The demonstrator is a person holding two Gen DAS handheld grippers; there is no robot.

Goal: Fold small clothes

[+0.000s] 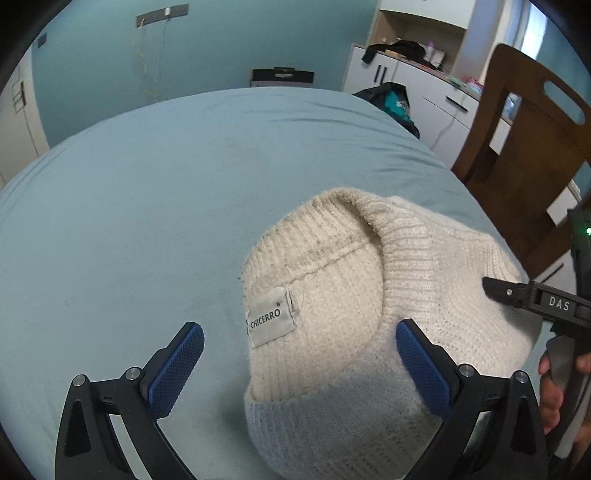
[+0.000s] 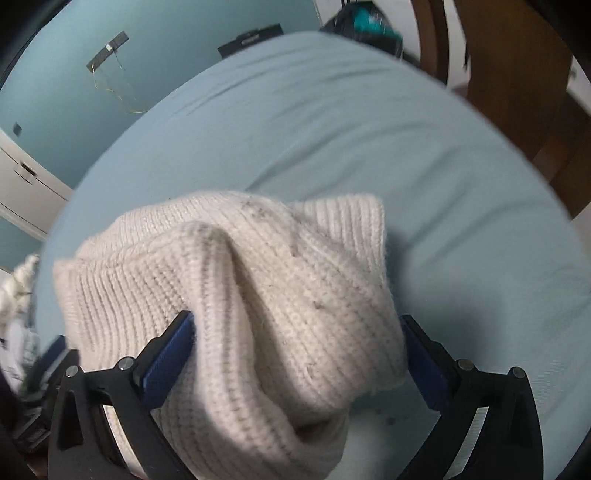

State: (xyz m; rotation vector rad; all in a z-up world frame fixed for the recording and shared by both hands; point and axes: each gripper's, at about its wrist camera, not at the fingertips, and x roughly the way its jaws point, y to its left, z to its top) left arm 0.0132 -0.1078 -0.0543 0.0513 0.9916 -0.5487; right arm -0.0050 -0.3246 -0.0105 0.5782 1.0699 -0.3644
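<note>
Both claws stood wide open and gripped nothing, the left claw [image 1: 300, 363] straddling the cream sweater's [image 1: 369, 295] collar and the right claw [image 2: 297, 356] astride its bunched knit on the bed [image 1: 166, 184], seemingly released for flattening.

The cream sweater [image 1: 343, 321] runs off the bottom edge of the left wrist view, so its lower body cannot be seen there. Beside the sweater, at the right edge, the right gripper [image 1: 535, 299] shows only in part, and the hand [image 1: 557, 384] on its handle is cut by the frame. In the right wrist view the whole picture is smeared; the pale heap [image 2: 18, 291] left of the sweater is too blurred to name, as is the dark bag [image 2: 362, 18] beyond the bed [image 2: 332, 122].
</note>
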